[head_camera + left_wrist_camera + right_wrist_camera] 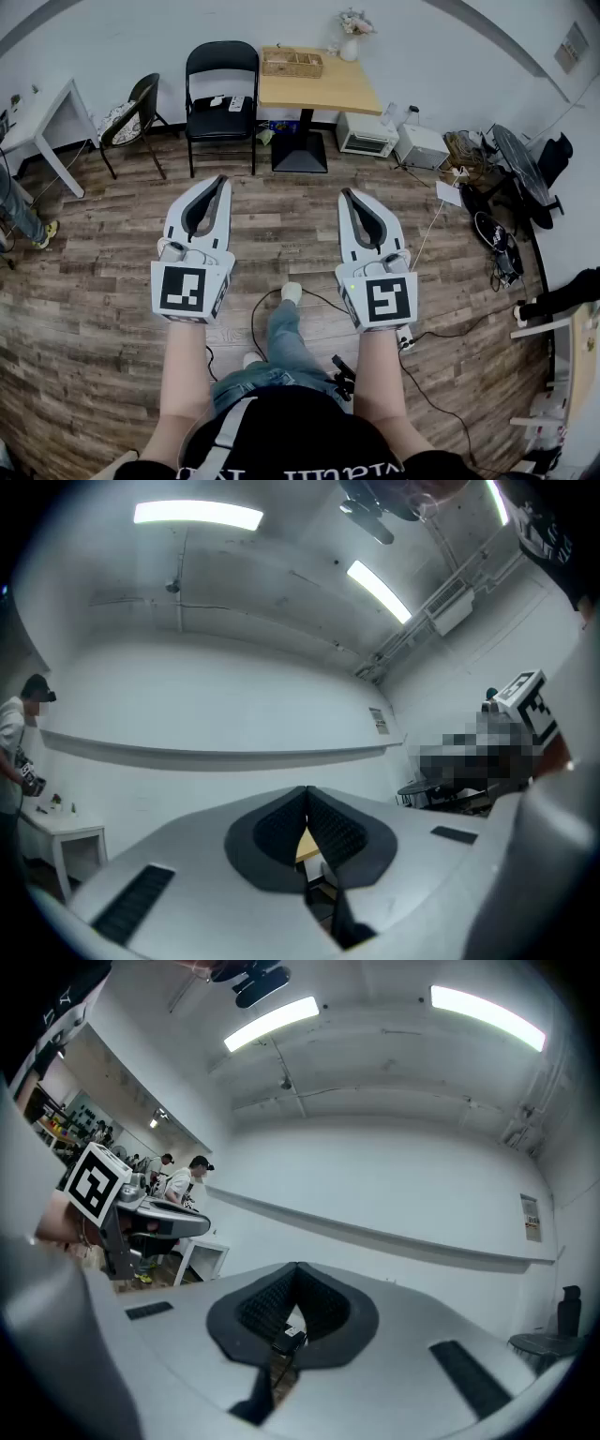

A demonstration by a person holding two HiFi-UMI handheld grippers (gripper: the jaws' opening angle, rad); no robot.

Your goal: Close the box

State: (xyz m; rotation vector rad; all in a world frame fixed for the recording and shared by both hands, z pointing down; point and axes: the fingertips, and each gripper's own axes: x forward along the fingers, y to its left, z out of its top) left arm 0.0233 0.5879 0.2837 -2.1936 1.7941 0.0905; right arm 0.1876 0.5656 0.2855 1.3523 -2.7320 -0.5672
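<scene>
Left gripper (220,180): jaws pressed together with nothing between them. Its own view (306,795) shows the dark pads meeting at the tips, with only the room behind them.
Right gripper (348,195): also closed and empty, the pads meeting in its own view (296,1270).
Pose: the person holds both side by side at about the same height over the wooden floor (94,281), pointing toward 12 o'clock and well apart from any furniture.
Box: none can be made out in any view, so the task's thing is either out of frame or too small to tell.
Nearest candidate: a wicker basket (292,62) sits on the wooden table (328,89) at 12 o'clock, with a black folding chair (222,84) just beside the table at about 11 o'clock. It reads as an open tray, not a lidded box.
Key relation: unsettled, since neither the box's direction nor its long axis can be read here.
Nearer hand: neither, as the grippers are level with each other.
Stage, as a judgement: closing has not begun. The person probably has to find and face the box first.
</scene>
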